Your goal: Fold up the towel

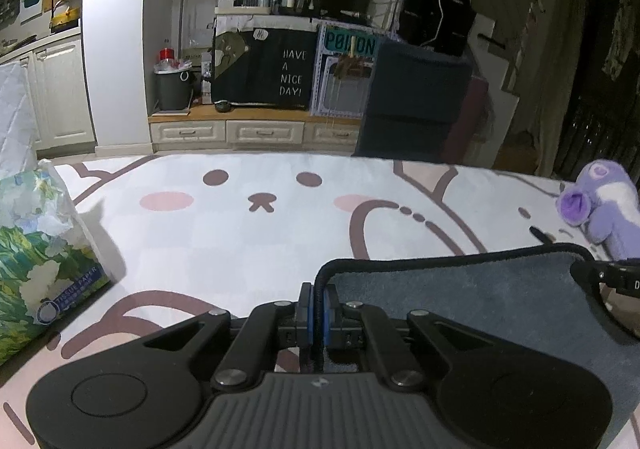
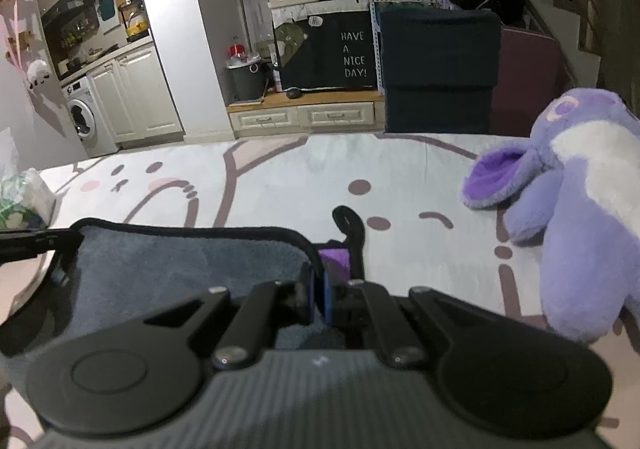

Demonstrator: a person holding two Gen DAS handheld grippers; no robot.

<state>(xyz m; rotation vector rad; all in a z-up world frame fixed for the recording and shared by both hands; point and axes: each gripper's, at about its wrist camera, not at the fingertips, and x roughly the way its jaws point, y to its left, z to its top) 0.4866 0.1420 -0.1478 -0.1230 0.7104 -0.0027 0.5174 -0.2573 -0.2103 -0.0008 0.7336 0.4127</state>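
Observation:
A grey towel (image 1: 460, 289) with a dark hem is held up above the cartoon-print tablecloth (image 1: 260, 233). My left gripper (image 1: 318, 309) is shut on its left corner; the hem runs between the blue pads. My right gripper (image 2: 319, 295) is shut on the towel's (image 2: 180, 265) right corner, where a black hanging loop (image 2: 352, 229) sticks up. Each gripper shows at the edge of the other's view, the right one in the left wrist view (image 1: 608, 277), the left one in the right wrist view (image 2: 36, 241).
A tissue pack (image 1: 36, 249) with a floral print lies at the left of the table. A purple plush toy (image 2: 580, 209) lies at the right, close to my right gripper. Beyond the far table edge stand a dark chair (image 1: 416, 97) and cabinets.

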